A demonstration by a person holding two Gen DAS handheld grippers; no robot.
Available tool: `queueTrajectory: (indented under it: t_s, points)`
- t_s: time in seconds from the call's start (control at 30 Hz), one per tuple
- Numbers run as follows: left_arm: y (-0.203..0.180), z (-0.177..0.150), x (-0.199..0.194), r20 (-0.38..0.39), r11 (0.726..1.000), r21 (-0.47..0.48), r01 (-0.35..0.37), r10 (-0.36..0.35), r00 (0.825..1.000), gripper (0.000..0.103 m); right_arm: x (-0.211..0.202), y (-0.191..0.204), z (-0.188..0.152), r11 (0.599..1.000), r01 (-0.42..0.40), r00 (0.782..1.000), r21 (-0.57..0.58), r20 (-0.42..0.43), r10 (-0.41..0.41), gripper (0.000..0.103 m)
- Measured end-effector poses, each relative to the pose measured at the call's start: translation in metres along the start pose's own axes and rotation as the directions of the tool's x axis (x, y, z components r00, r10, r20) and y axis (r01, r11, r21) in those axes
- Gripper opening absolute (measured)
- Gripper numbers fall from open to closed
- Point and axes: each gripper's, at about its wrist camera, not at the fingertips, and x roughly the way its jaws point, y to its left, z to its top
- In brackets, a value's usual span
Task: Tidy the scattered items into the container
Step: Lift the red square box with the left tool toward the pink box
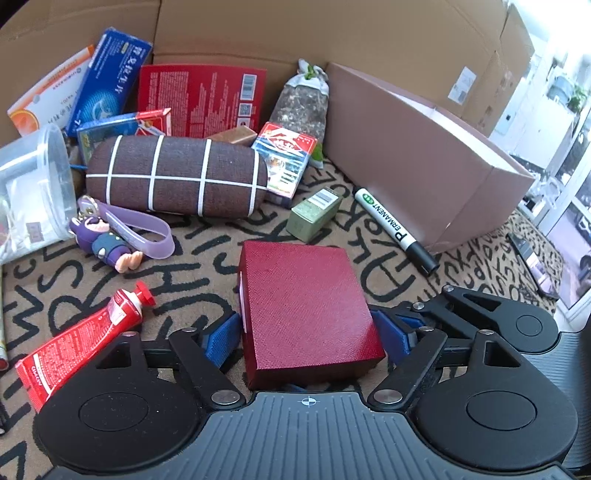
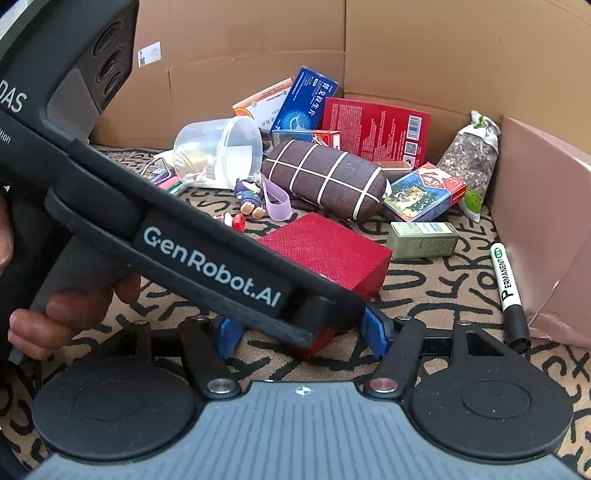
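Scattered items are lying on a letter-printed mat [image 1: 192, 284], with a pink cardboard container [image 1: 424, 155] standing open at the right. A red box [image 1: 306, 314], rectangular with a woven, pebbled texture, is sitting between the blue pads of the left gripper [image 1: 308, 334], which are pressing its two sides. The right gripper [image 2: 303, 332] is hovering with its fingers spread, partly hidden behind the left tool's black body. A cylindrical marker [image 1: 395, 230] is resting just beside the container wall, a small green tin [image 1: 314, 214] near it.

Letter-patterned rug [image 1: 207, 291], cardboard walls [image 1: 295, 29], bright windows [image 1: 565, 206] beyond.
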Motion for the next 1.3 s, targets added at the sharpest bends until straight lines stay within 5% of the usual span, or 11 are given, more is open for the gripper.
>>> queueTrajectory:
  t_s: [0.73, 1.03, 1.3]
  points:
    - [-0.054, 0.032, -0.028, 0.101, 0.994, 0.105, -0.012, 0.001, 0.995, 0.079, -0.055, -0.020, 0.016, 0.998, 0.063, 0.991, 0.026, 0.120, -0.066, 0.062]
    - [-0.109, 0.080, -0.044, 0.238, 0.977, 0.212, 0.037, -0.088, 0.967, 0.079, -0.095, -0.054, 0.040, 0.980, 0.199, 0.951, 0.018, 0.238, -0.197, 0.062]
    - [-0.159, 0.123, -0.031, 0.295, 0.957, 0.273, 0.094, -0.176, 0.939, 0.079, -0.125, -0.092, 0.059, 0.945, 0.324, 0.893, 0.031, 0.319, -0.317, 0.062]
